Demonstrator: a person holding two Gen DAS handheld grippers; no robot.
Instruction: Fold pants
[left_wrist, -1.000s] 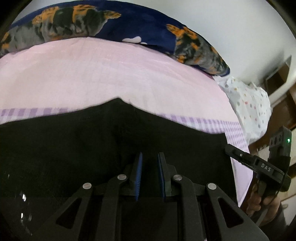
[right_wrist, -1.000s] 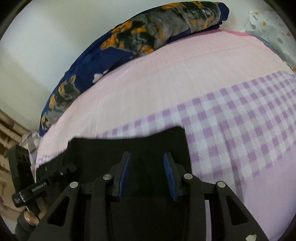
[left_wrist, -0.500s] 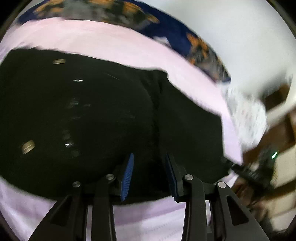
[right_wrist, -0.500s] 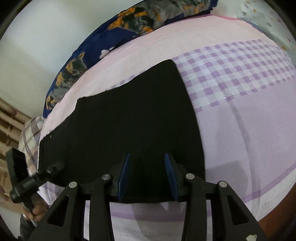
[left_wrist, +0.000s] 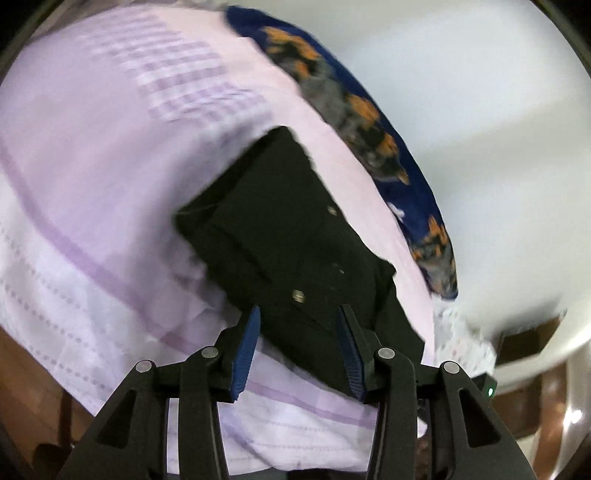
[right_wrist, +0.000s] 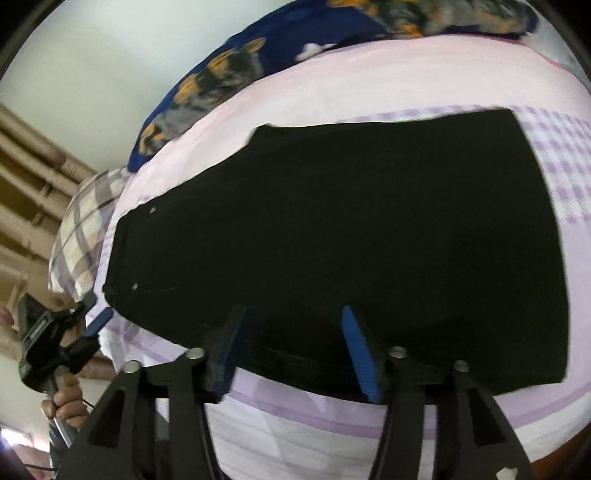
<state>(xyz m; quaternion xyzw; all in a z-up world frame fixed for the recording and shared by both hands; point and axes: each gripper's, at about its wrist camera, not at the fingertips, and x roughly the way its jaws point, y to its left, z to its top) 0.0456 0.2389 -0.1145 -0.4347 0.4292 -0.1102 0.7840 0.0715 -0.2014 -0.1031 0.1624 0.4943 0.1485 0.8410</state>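
Note:
The black pants lie folded flat on the pink and purple bedsheet, with metal buttons showing near their left end. In the left wrist view the pants run away from me as a narrow folded stack. My left gripper is open and empty, raised just short of the near end of the pants. It also shows at the left edge of the right wrist view, held in a hand. My right gripper is open and empty, over the near long edge of the pants.
A dark blue pillow with orange and grey animal print lies along the far side of the bed by the white wall. A plaid pillow sits at the left end. The bed's front edge drops off below the grippers.
Both grippers have let go of the pants, opened wide and pulled back and up. The left view has swung round to look along the folded pants.

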